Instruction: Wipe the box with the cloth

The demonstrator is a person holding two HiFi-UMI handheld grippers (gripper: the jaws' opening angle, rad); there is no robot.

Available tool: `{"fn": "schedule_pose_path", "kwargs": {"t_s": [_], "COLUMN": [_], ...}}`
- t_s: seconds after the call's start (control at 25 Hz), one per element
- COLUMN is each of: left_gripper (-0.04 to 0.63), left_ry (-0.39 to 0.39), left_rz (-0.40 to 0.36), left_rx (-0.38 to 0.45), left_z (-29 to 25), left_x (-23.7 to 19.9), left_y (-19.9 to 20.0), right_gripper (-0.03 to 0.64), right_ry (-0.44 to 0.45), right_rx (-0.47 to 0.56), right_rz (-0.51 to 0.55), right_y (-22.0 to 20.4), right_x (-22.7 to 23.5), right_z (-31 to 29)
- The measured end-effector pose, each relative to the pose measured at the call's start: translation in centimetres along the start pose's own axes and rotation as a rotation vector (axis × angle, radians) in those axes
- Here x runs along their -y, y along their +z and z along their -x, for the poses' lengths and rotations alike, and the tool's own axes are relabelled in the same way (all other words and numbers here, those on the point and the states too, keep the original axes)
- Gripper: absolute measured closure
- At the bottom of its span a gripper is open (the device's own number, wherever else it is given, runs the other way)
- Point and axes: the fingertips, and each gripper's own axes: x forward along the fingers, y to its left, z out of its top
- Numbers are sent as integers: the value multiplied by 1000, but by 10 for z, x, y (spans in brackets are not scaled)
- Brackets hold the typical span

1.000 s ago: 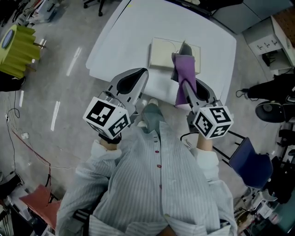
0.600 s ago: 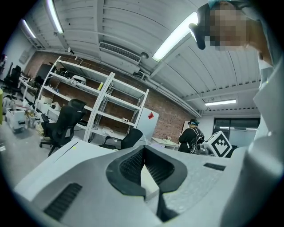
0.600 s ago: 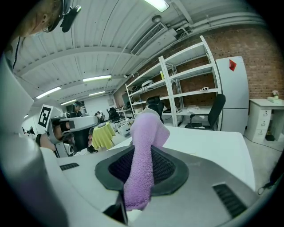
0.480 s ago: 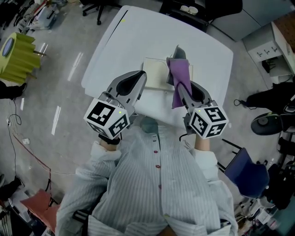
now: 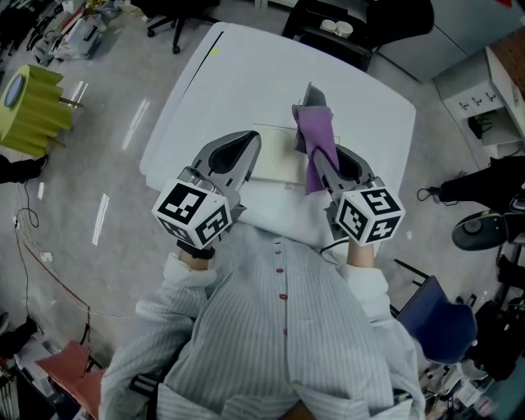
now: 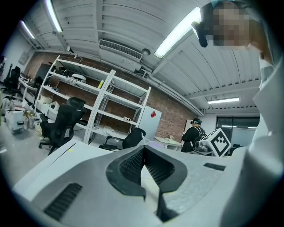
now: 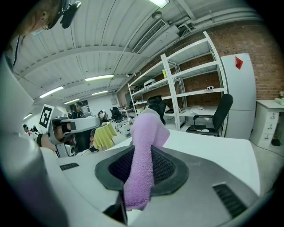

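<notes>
A flat cream box (image 5: 275,162) lies on the white table (image 5: 221,74), partly hidden behind both grippers. My right gripper (image 5: 315,154) is shut on a purple cloth (image 5: 315,135), which stands up past the jaw tips over the box's far right corner. In the right gripper view the cloth (image 7: 143,166) runs up between the jaws of the right gripper (image 7: 143,153). My left gripper (image 5: 251,138) hovers over the box's left part, shut with nothing in it. In the left gripper view the tips of the left gripper (image 6: 143,152) meet.
A yellow-green ribbed object (image 5: 31,98) stands on the floor at left. Dark office chairs (image 5: 353,20) sit beyond the table's far edge. A blue chair (image 5: 443,316) is at lower right. White shelving (image 6: 88,106) and a standing person (image 6: 194,133) show far off.
The table and box have slid closer under me in the head view. The cloth's tip has passed from over the box's right part to its far right corner. Both grippers stay shut.
</notes>
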Motion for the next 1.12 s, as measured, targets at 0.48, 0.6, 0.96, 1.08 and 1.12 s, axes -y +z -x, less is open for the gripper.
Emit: {"fn": "schedule_pose_path", "kwargs": {"t_s": [0.48, 0.6, 0.96, 1.08, 1.12], "left_gripper": [586, 586, 586, 586, 586], "left_ry": [-9, -12, 22, 33, 40], "left_rz": [11, 12, 44, 69, 77], "left_rx": [-69, -86, -158, -192, -202], "left_z": [-13, -13, -11, -9, -8], "left_x": [-25, -30, -45, -51, -53], "left_y": [-5, -10, -49, -66, -72], "right_gripper": [526, 526, 526, 526, 526], "right_ry": [-25, -34, 3, 34, 46], "right_rx": [-29, -37, -66, -88, -96], "right_rz": [-35, -40, -25, 7, 19], "right_y": [4, 1, -5, -7, -7], "right_x": [5, 6, -5, -17, -20], "right_z": [-16, -20, -42, -56, -61]}}
